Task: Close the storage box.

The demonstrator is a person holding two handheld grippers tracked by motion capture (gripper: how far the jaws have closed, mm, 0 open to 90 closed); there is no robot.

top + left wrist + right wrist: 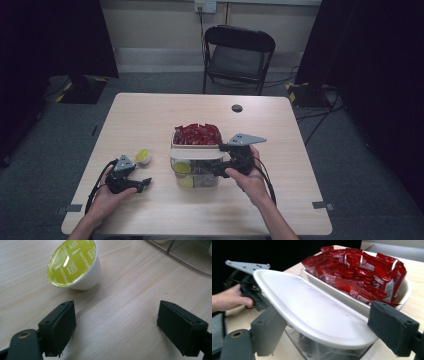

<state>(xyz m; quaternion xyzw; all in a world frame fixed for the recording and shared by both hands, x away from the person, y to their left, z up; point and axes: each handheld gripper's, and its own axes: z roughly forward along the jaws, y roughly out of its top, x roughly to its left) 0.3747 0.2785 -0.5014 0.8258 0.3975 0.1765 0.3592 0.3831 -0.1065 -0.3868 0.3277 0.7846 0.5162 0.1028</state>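
progress: two yellow pods (182, 174) seem binned; one capsule (75, 265) left on desk (150, 115) | left tongs (122, 325) wide, empty; right tongs (329, 335) wide around white lid (312, 310)

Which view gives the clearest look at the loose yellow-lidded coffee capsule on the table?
The left gripper view: the capsule lies on its side close ahead of the open jaws, its foil lid and printing plain. In the high view it is a small yellow spot beside the left gripper, left of the clear container.
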